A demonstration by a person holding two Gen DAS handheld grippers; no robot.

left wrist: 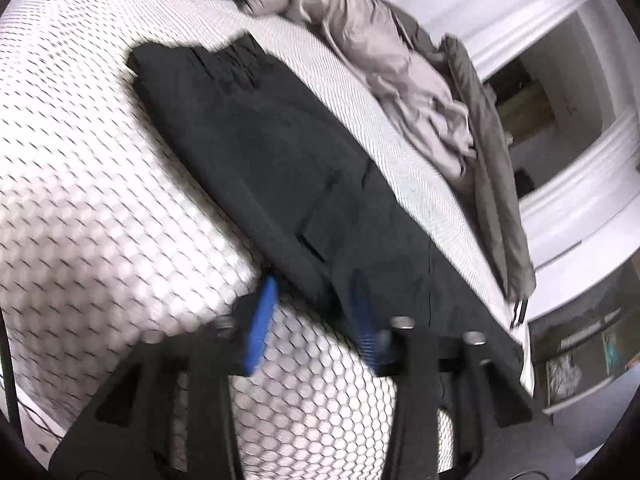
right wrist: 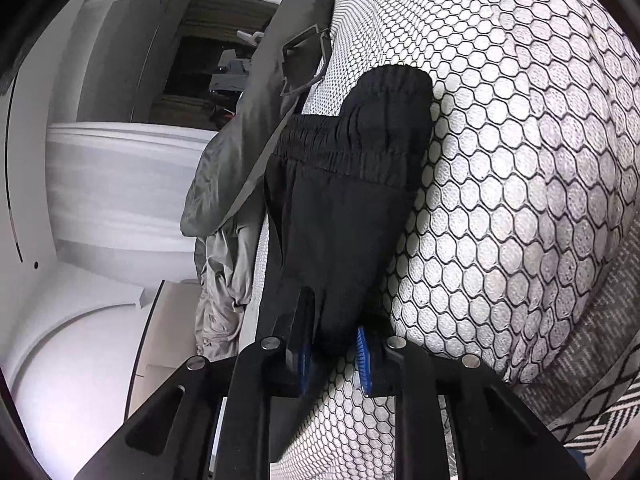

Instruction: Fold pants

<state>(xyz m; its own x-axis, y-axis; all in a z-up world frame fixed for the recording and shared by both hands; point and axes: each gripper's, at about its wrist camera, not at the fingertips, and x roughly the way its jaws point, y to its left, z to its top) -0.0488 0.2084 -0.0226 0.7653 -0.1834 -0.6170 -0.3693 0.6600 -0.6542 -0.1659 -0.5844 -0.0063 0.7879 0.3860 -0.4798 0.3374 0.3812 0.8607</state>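
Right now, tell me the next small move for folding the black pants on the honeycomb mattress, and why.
Probably close the left gripper on the hem end of the black pants: its blue fingers straddle the fabric edge, open. The right gripper has cloth between its fingers near the elastic waistband, so both ends could then lift together.

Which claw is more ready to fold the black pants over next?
The right claw, I think. Its blue fingers already straddle a bunched edge of the black pants. The left claw is open at the other end, with fabric only by one finger, and its view is blurry.
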